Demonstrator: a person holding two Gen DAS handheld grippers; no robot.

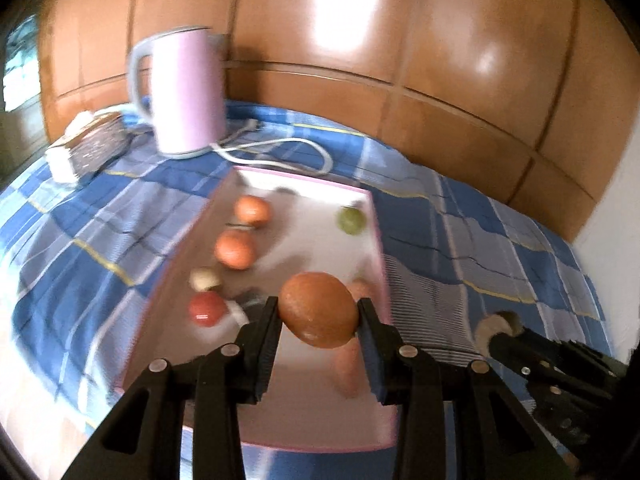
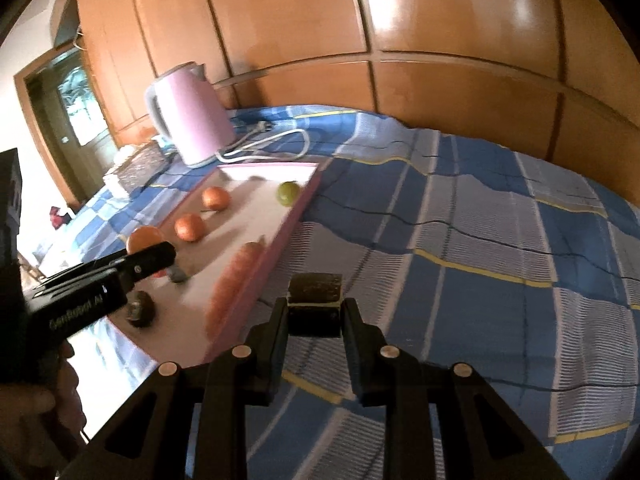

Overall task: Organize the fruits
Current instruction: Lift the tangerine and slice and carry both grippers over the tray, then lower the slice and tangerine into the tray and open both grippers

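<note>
My left gripper (image 1: 318, 312) tilts down over the pink tray (image 1: 378, 240) and squeezes a round orange fruit (image 1: 318, 310) between its pads. My right gripper (image 2: 315, 310) tilts down too, at 3 o'clock from the tray, over the blue checked cloth (image 2: 480, 240). It is closed on a small dark block (image 2: 315, 300); I cannot tell what it is. My hand (image 2: 32, 412) is cut off at the picture's edge. The carrot (image 2: 230, 284) and other fruits in the tray look blurry.
</note>
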